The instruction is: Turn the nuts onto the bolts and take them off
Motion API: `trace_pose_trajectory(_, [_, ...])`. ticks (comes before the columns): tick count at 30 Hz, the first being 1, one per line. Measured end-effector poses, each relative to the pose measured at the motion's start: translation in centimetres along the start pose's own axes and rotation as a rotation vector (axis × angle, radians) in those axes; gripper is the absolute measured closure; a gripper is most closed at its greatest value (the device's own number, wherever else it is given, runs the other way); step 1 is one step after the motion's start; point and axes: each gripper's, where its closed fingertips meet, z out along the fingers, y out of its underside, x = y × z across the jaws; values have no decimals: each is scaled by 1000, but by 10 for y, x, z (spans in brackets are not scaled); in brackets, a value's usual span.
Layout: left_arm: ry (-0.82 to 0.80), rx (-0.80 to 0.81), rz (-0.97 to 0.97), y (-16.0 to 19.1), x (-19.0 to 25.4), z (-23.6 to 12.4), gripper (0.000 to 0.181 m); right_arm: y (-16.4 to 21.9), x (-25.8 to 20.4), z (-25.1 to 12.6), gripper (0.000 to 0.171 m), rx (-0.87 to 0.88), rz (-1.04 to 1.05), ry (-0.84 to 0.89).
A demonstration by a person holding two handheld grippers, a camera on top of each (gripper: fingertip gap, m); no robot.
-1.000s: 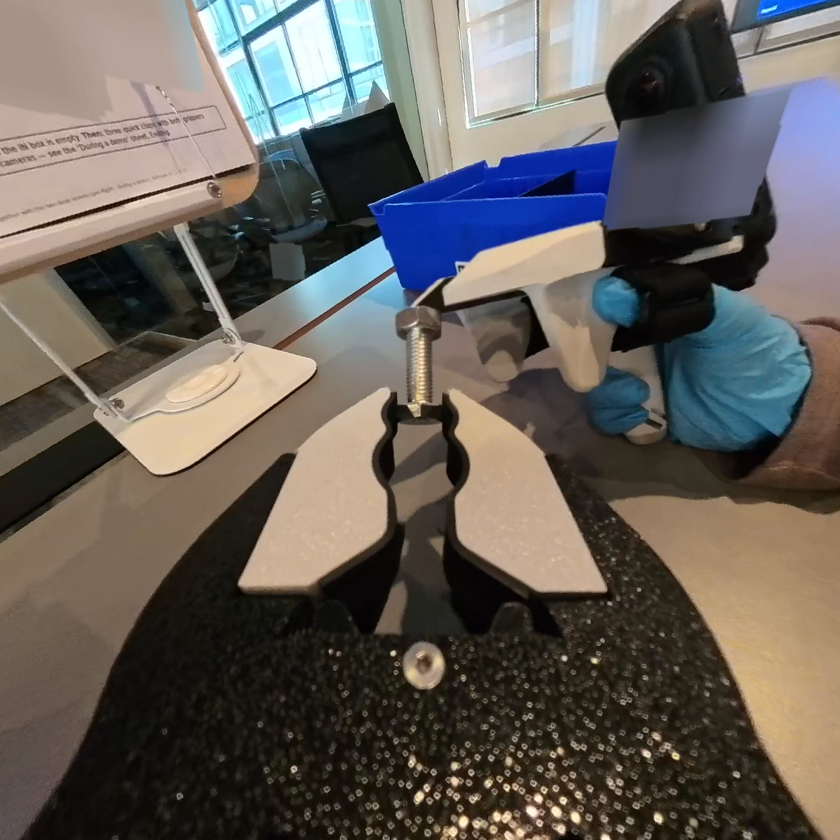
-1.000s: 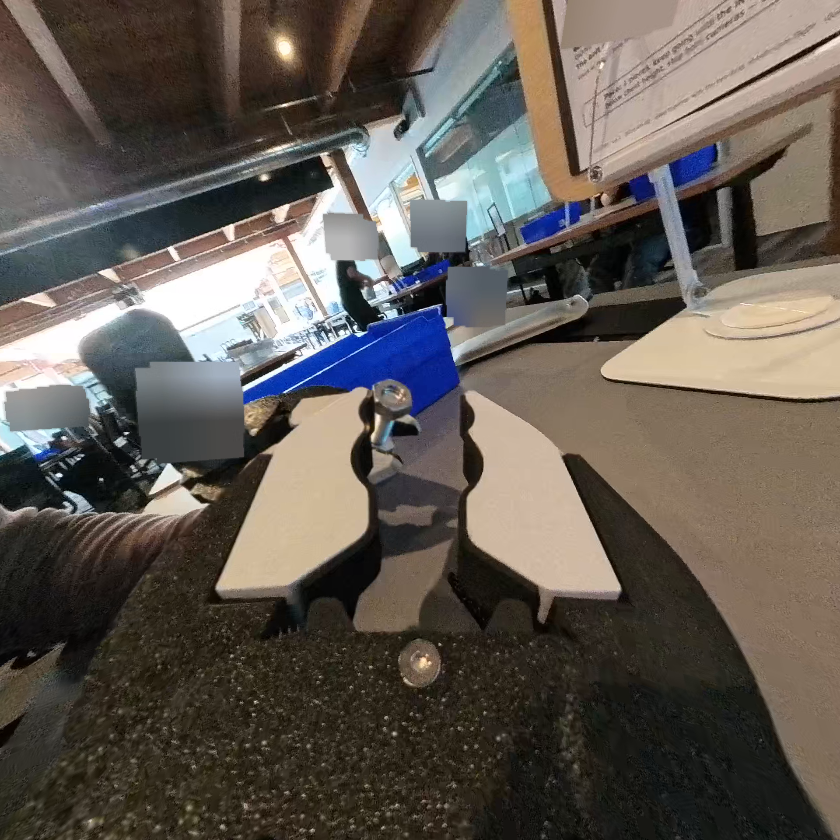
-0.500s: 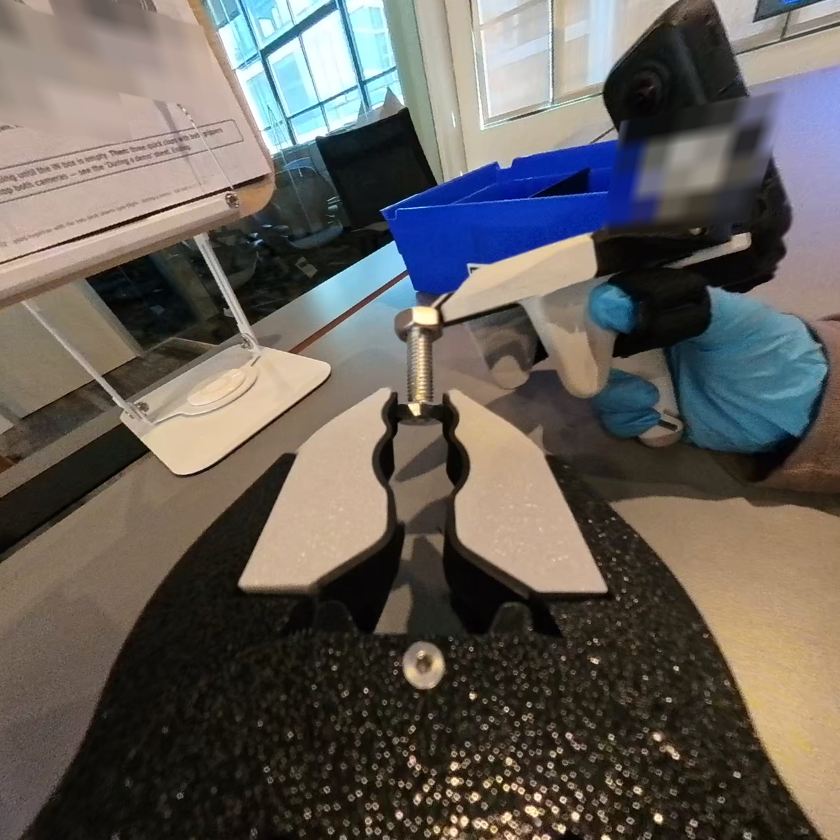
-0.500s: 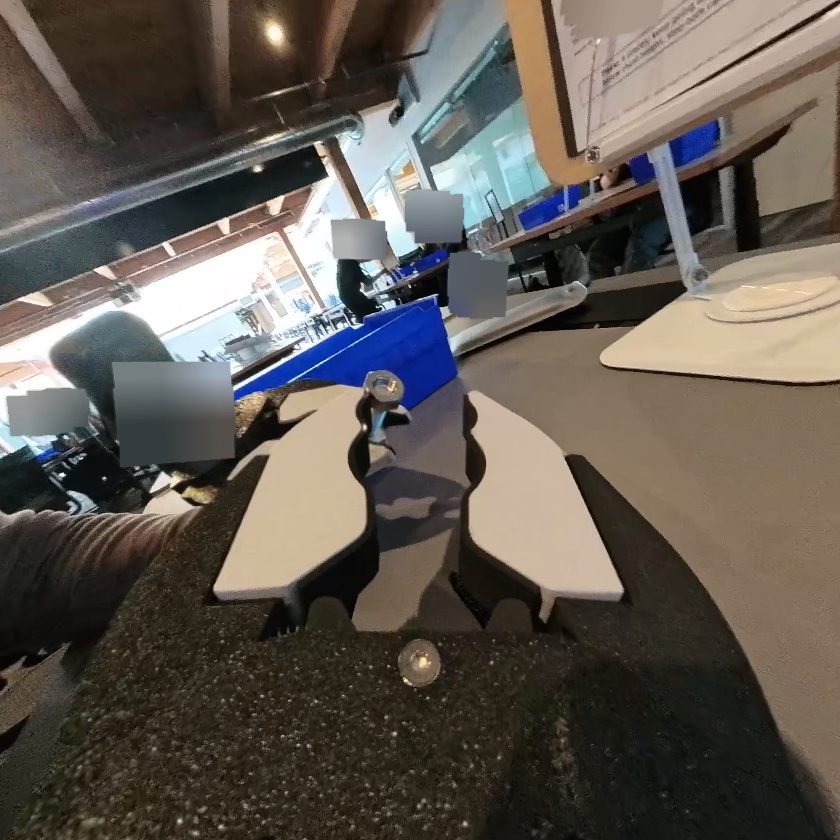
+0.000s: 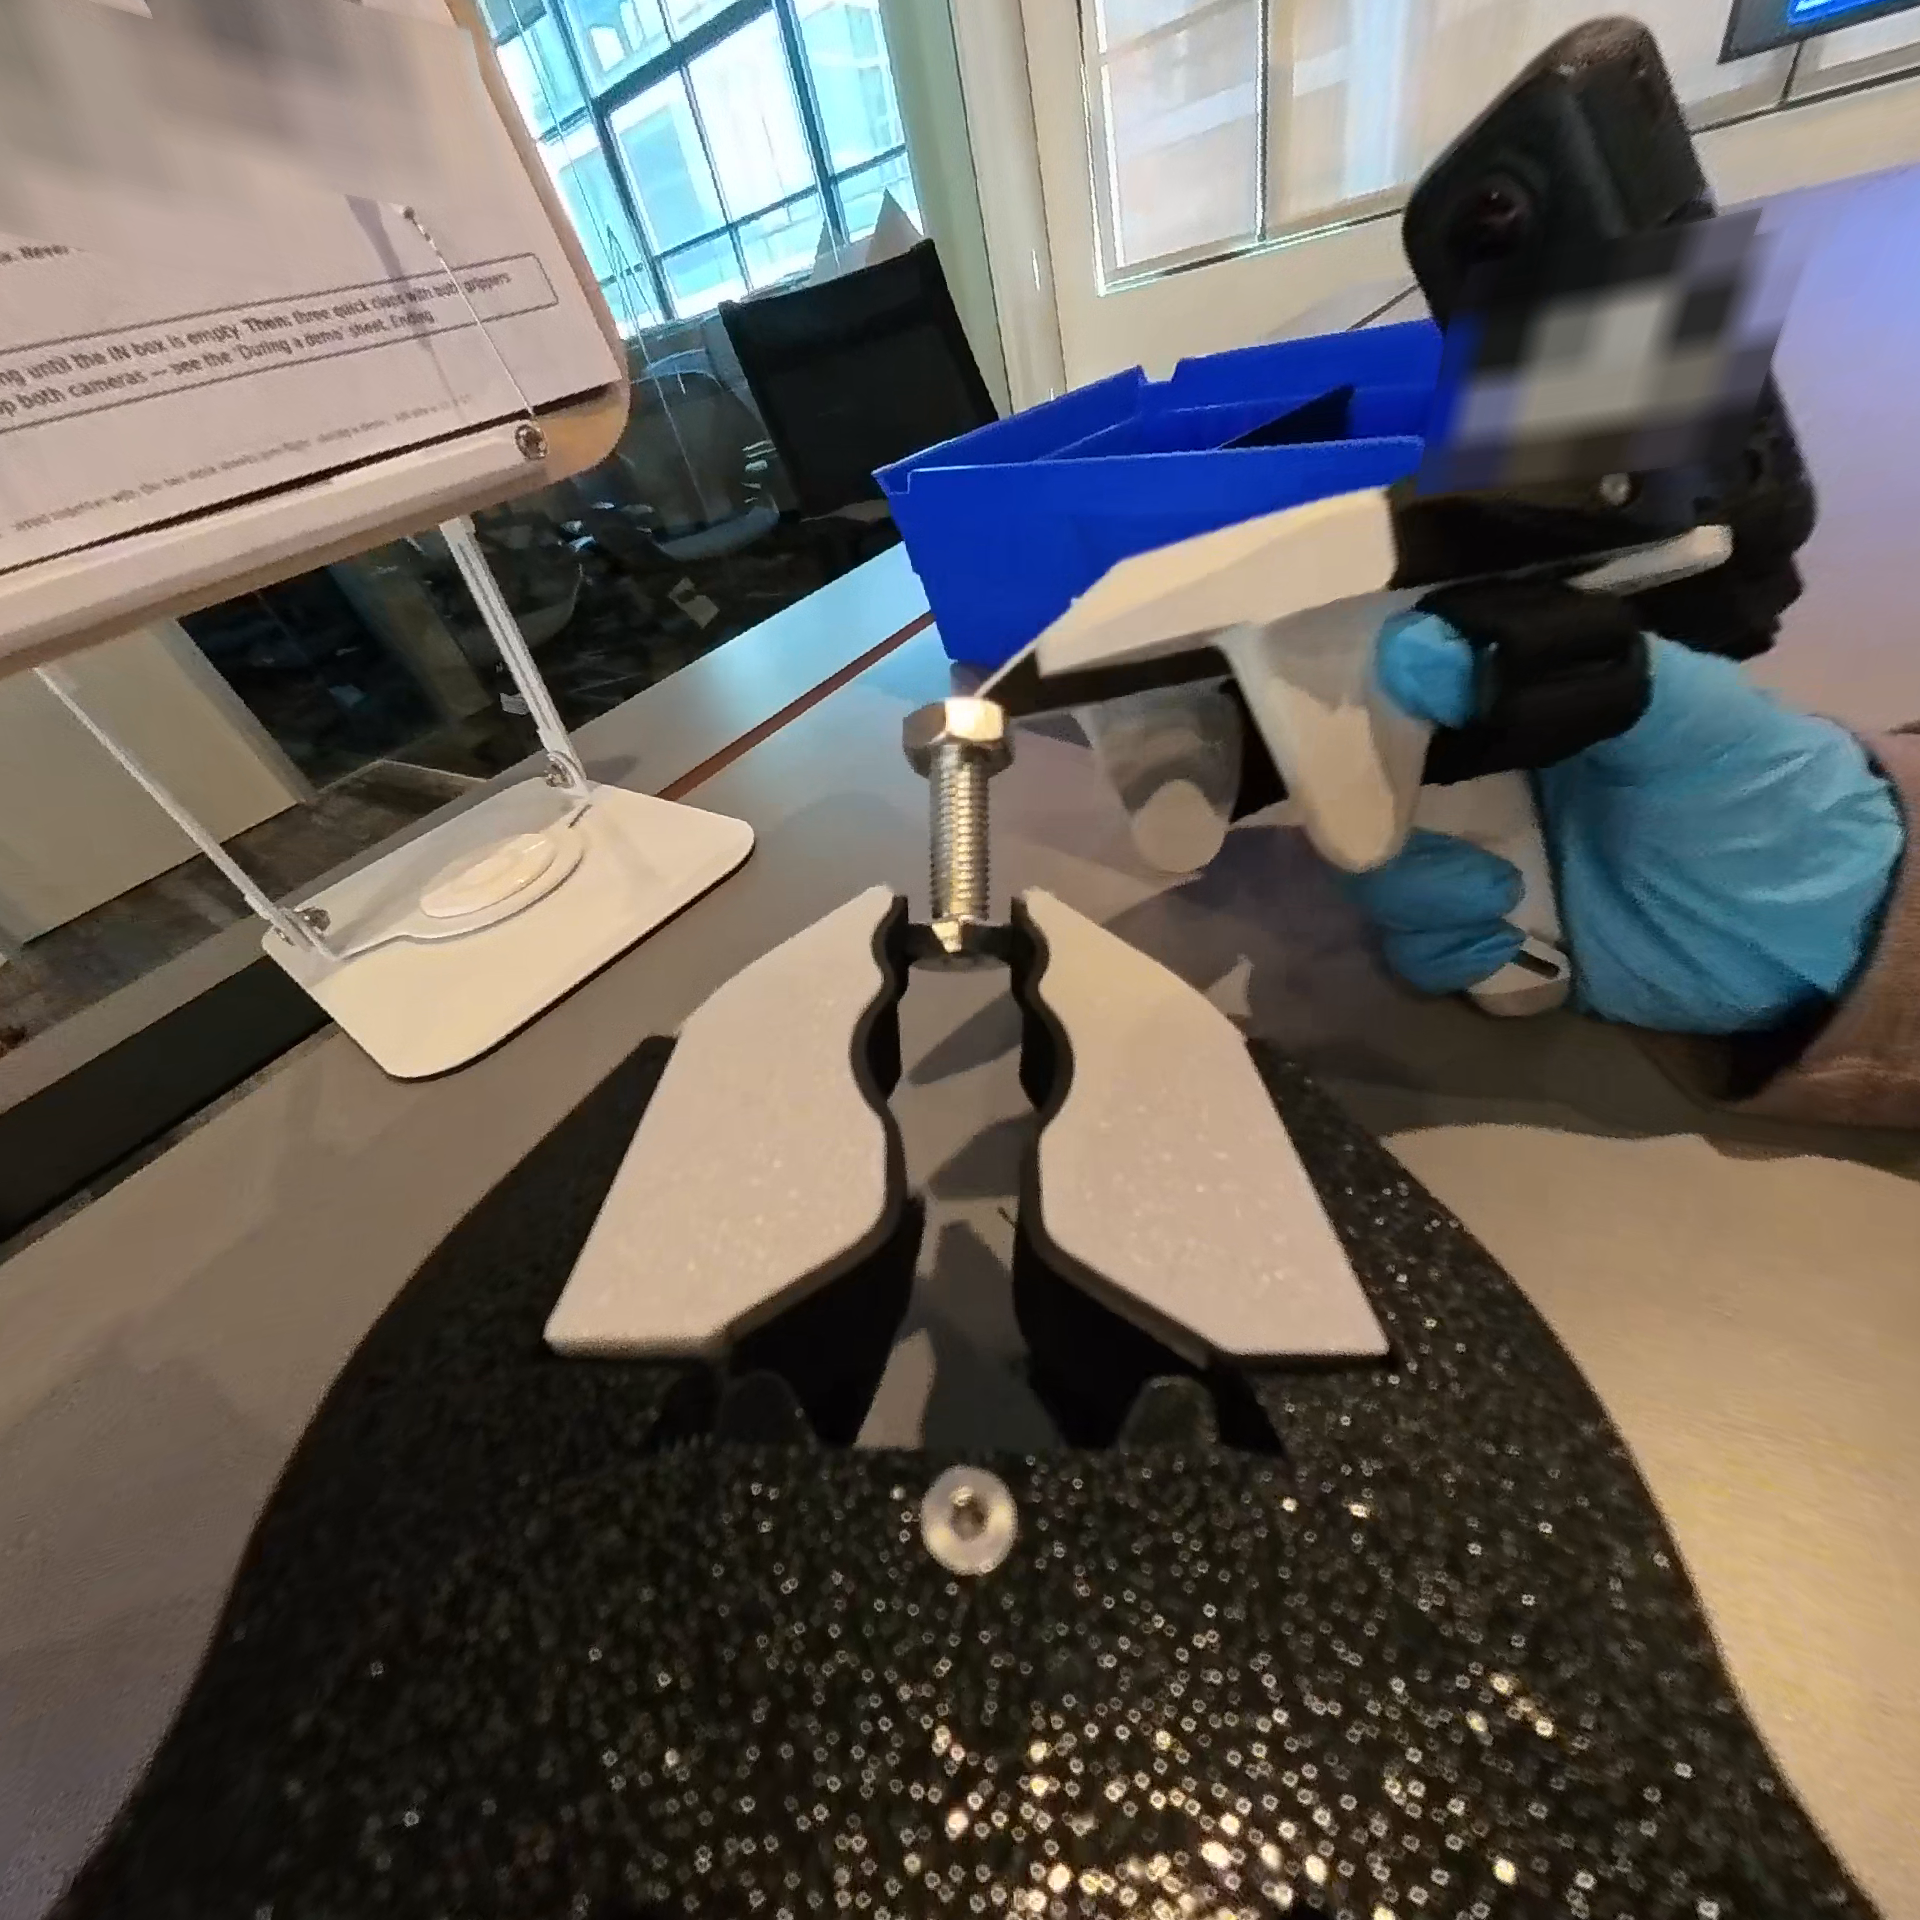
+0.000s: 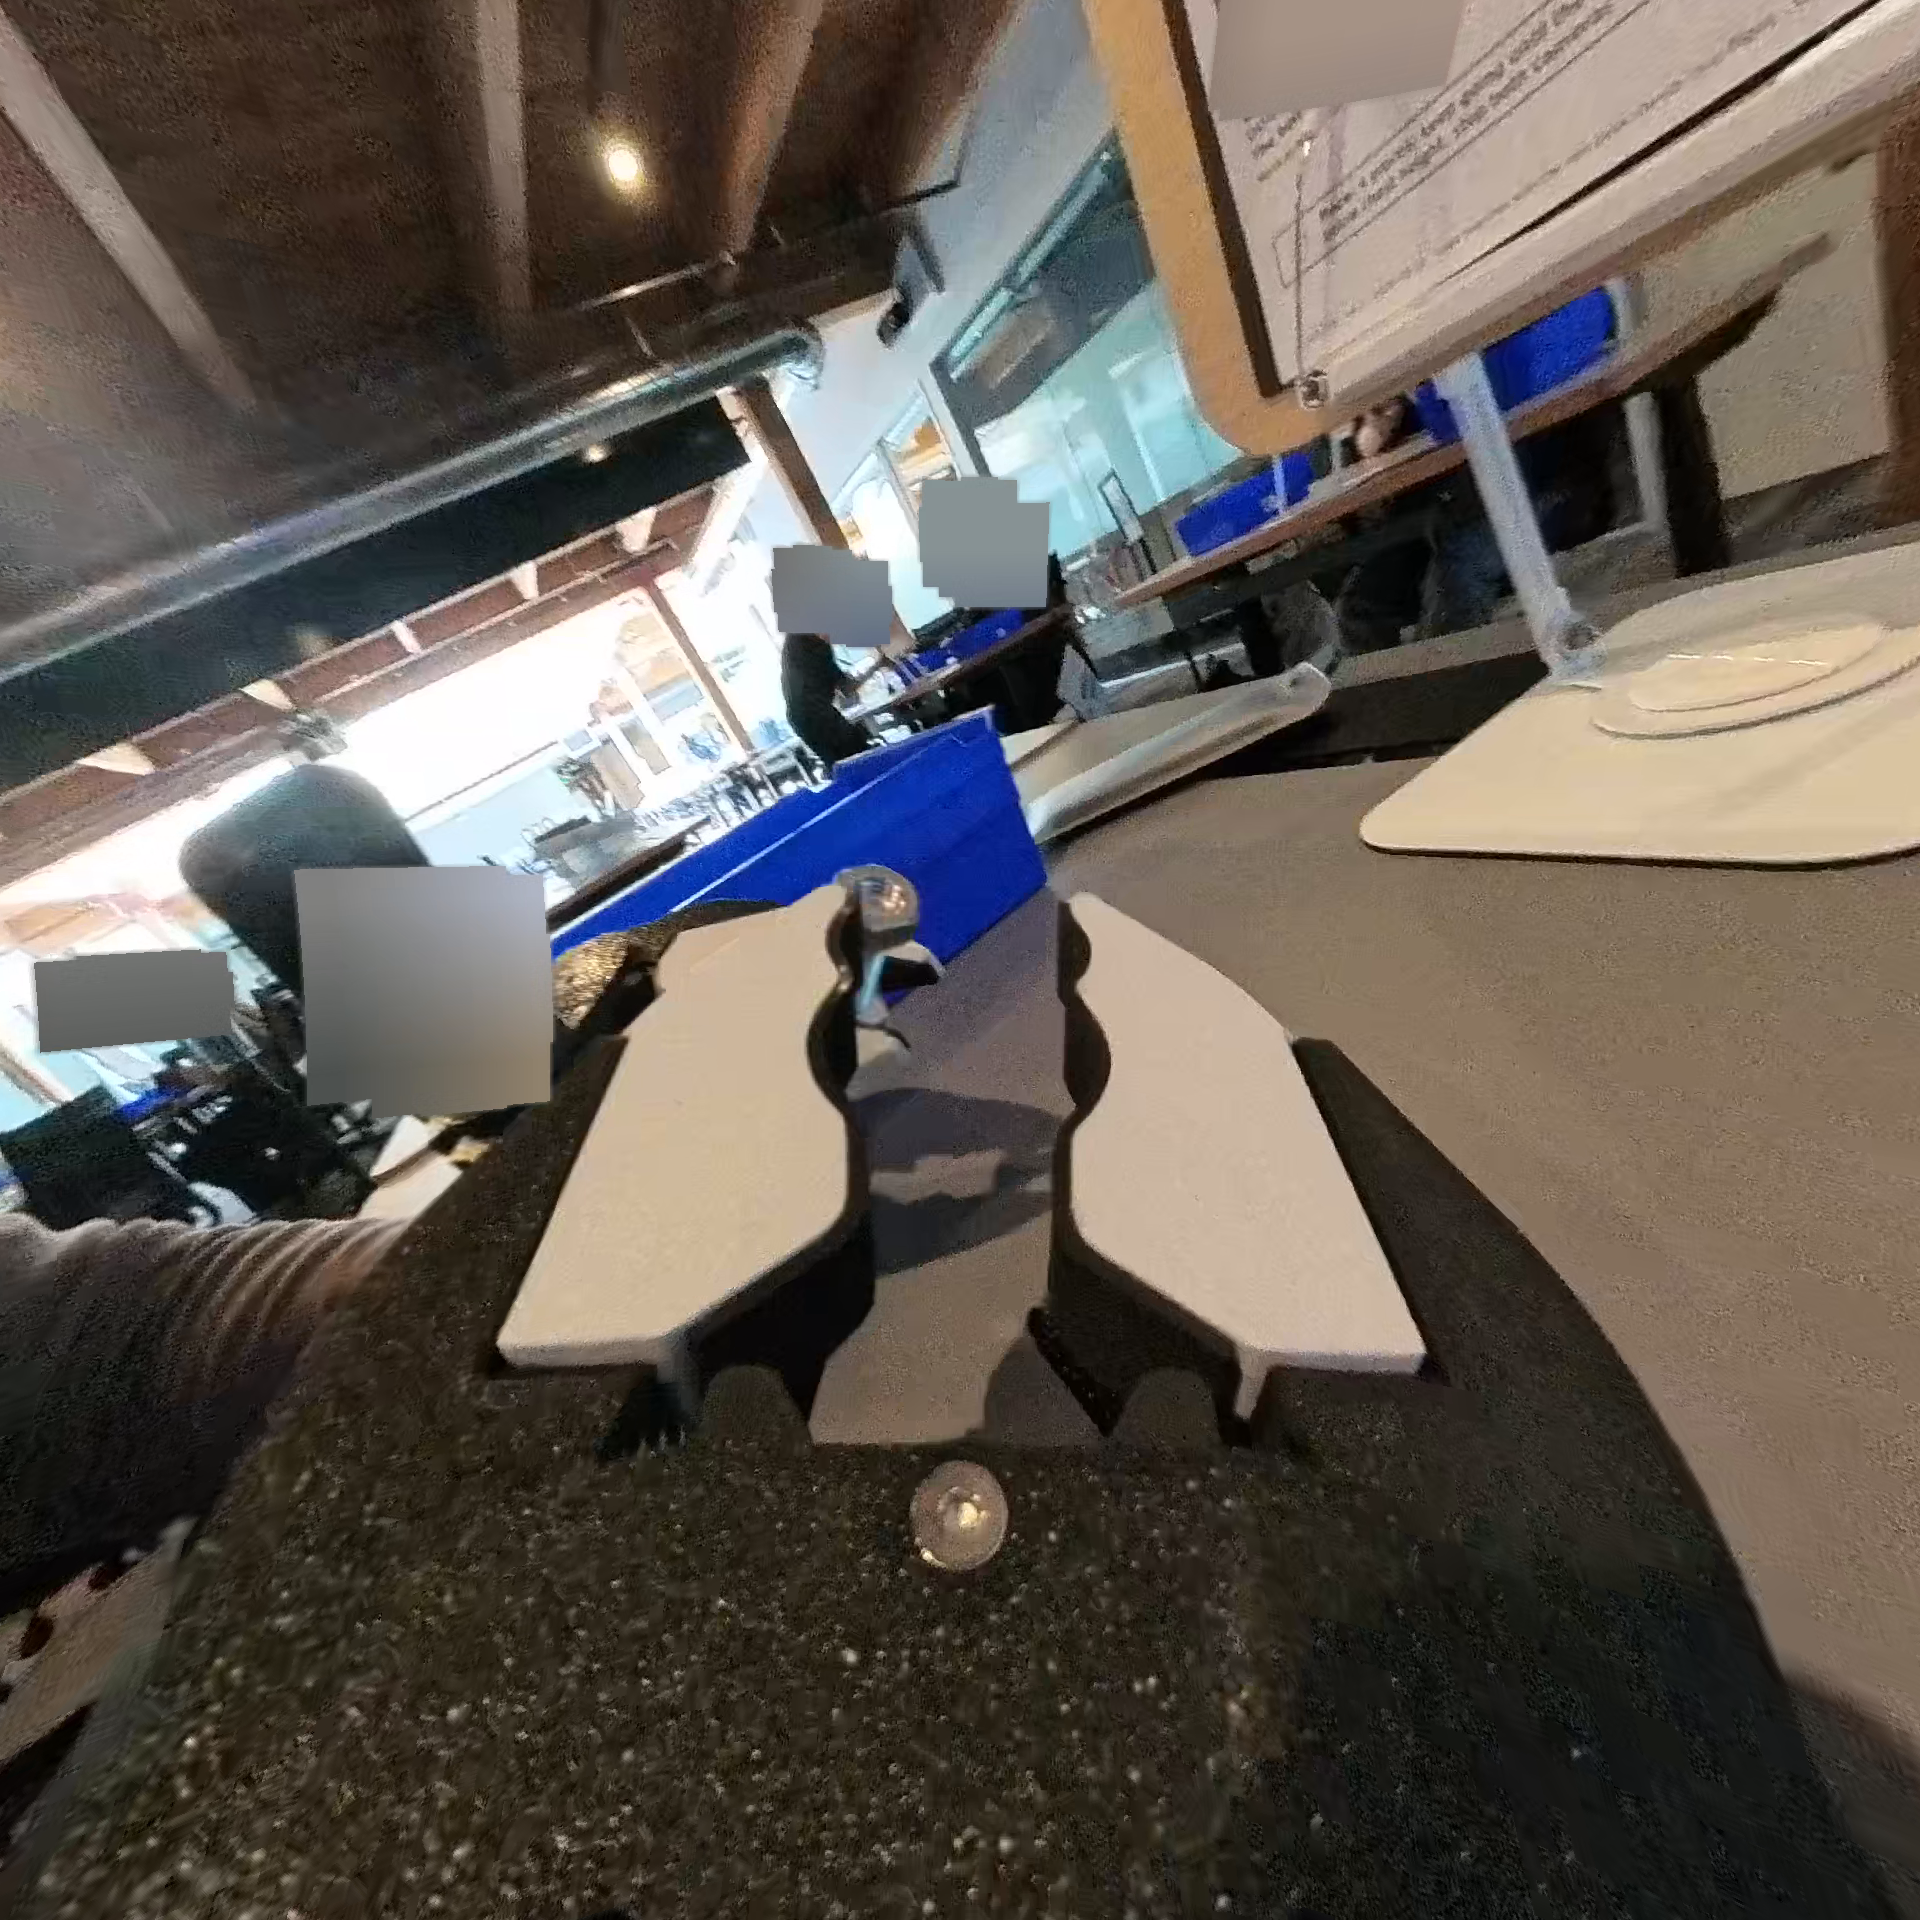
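Right tongs point(image 5: 997, 681) farther off nut point(image 5: 953, 729)

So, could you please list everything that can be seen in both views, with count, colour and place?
silver steel bolt: one, silver, upright, its lower end clamped between the left gripper's tips.
silver hexagonal nut: one, silver, at the bolt's top end, beside the right gripper's tips.
blue plastic bin: one, blue, on the table behind the bolt.
white sign stand: one, white base with clear struts, left of the bolt; holds a printed sheet.
grey table: one, grey, under everything.
black office chair: one, black, beyond the table.
left gripper: one, white fingers, shut on the bolt.
right gripper: one, white fingers, open.
blue-gloved hand: one, holding the right gripper.
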Motion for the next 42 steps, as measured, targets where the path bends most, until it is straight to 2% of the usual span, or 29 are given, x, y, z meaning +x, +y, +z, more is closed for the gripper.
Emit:
trace_pose_trajectory(3, [8, -5, 16, 0, 3, 1, 163, 2, -8, 3, 133, -12, -18, -42])
trace_pose_trajectory(6, [-8, -12, 22, 1, 1, 1, 163, 8, -2, 6, 134, -51, -37, 5])
trace_pose_trajectory(10, [-5, -3, -19, 1, -3, 0, 163, 7, 5, 4, 143, -49, -47, 57])
trace_pose_trajectory(14, [10, -20, 18, 3, 3, 3, 163, 2, -5, 4, 136, -15, -43, -11])
trace_pose_trajectory(18, [-11, -16, 28, 1, 0, 1, 163, 6, 2, 5, 133, -41, -29, 28])
trace_pose_trajectory(20, [-8, 6, 4, -1, -2, -1, 163, 7, 11, 3, 145, -50, -40, 95])
trace_pose_trajectory(27, [3, -6, 38, 0, 3, 1, 163, 3, -8, 5, 131, -16, -2, -52])
trace_pose_trajectory(30, [-18, 6, 49, -2, 1, -1, 163, 5, 0, 4, 132, -33, 13, -10])
trace_pose_trajectory(32, [-12, 21, 20, -4, -1, -2, 163, 5, 6, 2, 143, -28, 2, 42])
trace_pose_trajectory(37, [1, 4, 23, -1, 1, 0, 163, 0, -7, 4, 132, 2, -2, -44])
trace_pose_trajectory(42, [-32, 12, 54, -3, -2, -2, 163, 8, 0, 5, 133, -46, 0, 0])
